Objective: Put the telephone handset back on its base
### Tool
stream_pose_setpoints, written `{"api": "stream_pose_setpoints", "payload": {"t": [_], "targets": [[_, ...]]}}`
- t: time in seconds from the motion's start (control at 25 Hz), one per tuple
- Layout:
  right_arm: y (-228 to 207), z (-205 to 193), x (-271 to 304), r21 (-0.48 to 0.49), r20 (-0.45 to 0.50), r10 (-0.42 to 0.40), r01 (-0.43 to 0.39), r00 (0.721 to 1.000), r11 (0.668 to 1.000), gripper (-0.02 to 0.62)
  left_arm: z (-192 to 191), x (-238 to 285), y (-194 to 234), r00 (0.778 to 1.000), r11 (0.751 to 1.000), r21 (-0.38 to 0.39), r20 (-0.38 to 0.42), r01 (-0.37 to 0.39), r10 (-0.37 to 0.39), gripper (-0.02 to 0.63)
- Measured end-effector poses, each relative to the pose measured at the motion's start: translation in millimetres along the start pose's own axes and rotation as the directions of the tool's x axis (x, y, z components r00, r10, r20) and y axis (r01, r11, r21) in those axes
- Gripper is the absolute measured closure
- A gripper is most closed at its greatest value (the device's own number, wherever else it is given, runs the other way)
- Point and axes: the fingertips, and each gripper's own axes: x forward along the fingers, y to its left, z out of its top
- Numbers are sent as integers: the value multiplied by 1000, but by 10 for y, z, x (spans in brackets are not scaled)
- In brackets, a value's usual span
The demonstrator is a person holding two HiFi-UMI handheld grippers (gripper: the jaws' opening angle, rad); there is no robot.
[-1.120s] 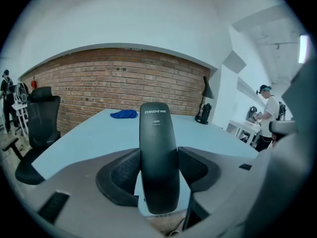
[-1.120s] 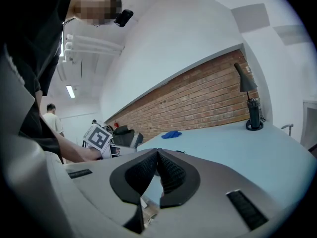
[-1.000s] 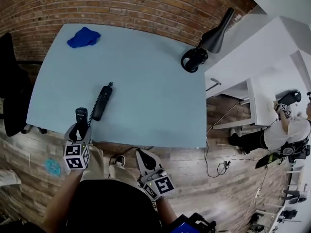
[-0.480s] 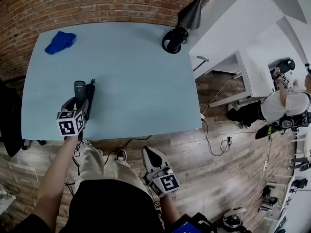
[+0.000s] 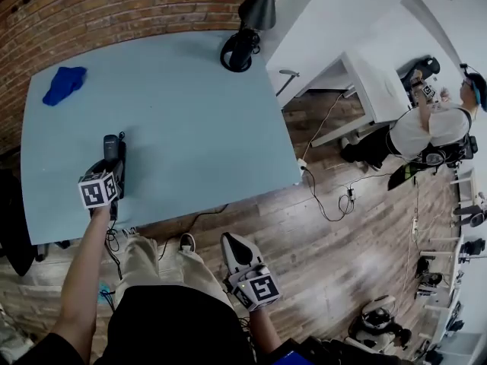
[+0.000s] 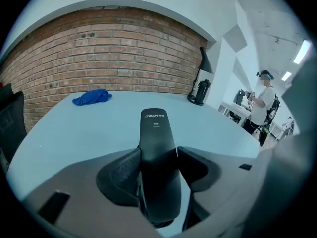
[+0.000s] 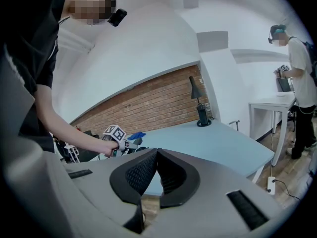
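Now: the handset (image 6: 157, 143) is clamped upright between the jaws of the left gripper (image 6: 158, 170). The jaws are kept fairly wide by its body, and its printed end is pointed toward 12 o'clock.
Handset place: in the head view it is seen over the left part of the table (image 5: 190, 120), at about 9 o'clock from the table's middle. It is judged to be carried, not yet laid down.
Base: a dark base (image 5: 122, 160) is glimpsed just beside the handset, at its 3 o'clock, and is largely covered by the gripper. Whether the two are touching cannot be told.
Change: a second ago the handset was held at the table's near edge, with the base lying apart at its 1 o'clock. Since then it has been carried across to the base, with the grip unchanged.
Meaning: the approach is judged nearly done. Lining up along the cradle, lowering and release are still to be made.
Right gripper (image 7: 156, 170): the jaws are brought together with nothing between them. It is held low over the wooden floor at 6 o'clock, and no part in the task is taken.
Surroundings: a blue cloth (image 5: 64, 84) at 11 o'clock and a lamp (image 5: 247, 29) at 1 o'clock are left well apart from the work.
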Motion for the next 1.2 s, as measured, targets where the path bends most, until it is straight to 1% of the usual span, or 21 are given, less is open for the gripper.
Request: {"api": "stream_pose_setpoints", "payload": {"t": [0.12, 0.2, 0.28, 0.48, 0.68, 0.92, 1.2], "targets": [[60, -30, -35, -7, -9, -7, 6, 1000, 1000, 577, -40, 96, -2, 1000, 1000, 19, -28, -7, 7, 344], [92, -54, -45, -2, -15, -9, 9, 1000, 1000, 577, -96, 173, 14, 998, 999, 47, -55, -22, 25, 344], [139, -67, -44, 6, -33, -6, 6, 999, 1000, 577, -133, 224, 27, 997, 998, 56, -68, -35, 39, 344], [185, -78, -32, 16, -46, 8, -7, 999, 1000, 577, -162, 236, 7, 997, 998, 59, -64, -32, 36, 344], [156, -56, -16, 14, -37, 18, -18, 999, 1000, 577, -301, 195, 14, 995, 998, 47, -85, -42, 46, 344], [143, -56, -25, 8, -38, 31, -30, 999, 1000, 577, -336, 175, 28, 997, 999, 35, -68, -41, 43, 342], [161, -40, -30, 1, -36, 42, -42, 998, 999, 577, -328, 170, 32, 994, 995, 73, -70, -75, 80, 333]]}}
